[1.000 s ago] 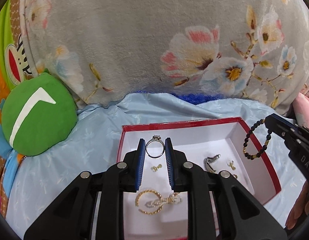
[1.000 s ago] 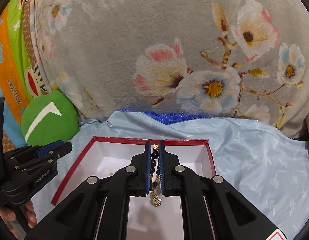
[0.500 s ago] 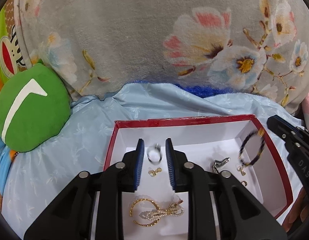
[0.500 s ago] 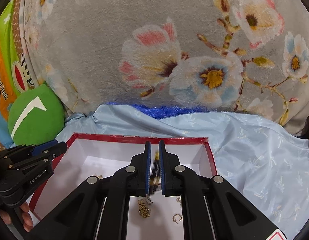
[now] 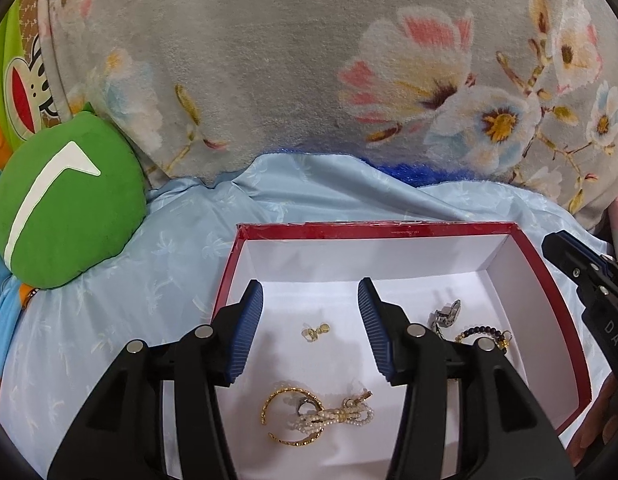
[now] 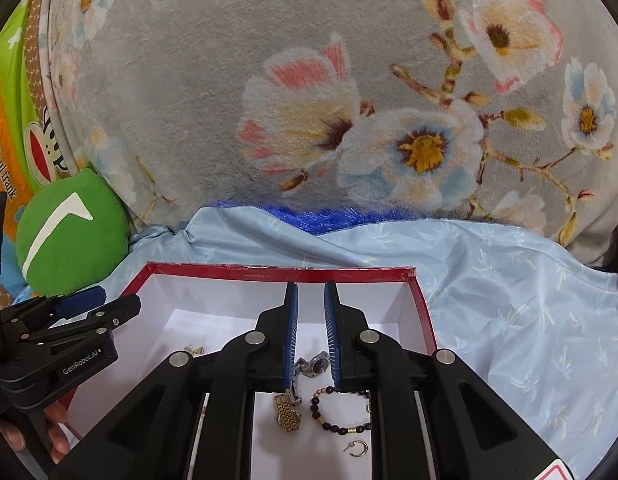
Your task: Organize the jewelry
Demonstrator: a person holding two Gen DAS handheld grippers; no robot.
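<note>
A red box [image 5: 369,229] with a white inside lies on the light blue cloth. My left gripper [image 5: 311,304] hangs over its floor, jaws opening, with nothing between them. A silver ring [image 5: 307,402] lies inside a gold hoop [image 5: 281,400] beside a pearl bow [image 5: 337,416]. Small gold earrings [image 5: 317,330] lie under the gap. My right gripper [image 6: 310,286] also stands over the box [image 6: 269,268], jaws opening a little and empty. Below it the dark bead bracelet [image 6: 337,412] lies on the floor beside a watch [image 6: 305,364] and a gold strap [image 6: 287,416].
A green round cushion [image 5: 69,204] sits left of the box, and a grey flowered blanket [image 5: 309,60] rises behind it. A small gold hoop earring [image 6: 357,448] lies near the bracelet. A person's fingers [image 6: 57,432] hold the left gripper [image 6: 109,300] at the box's left wall.
Both grippers sank into the box and their jaws parted. The left let go of the ring, now by the gold hoop. The right let go of the bead bracelet, now on the box floor.
</note>
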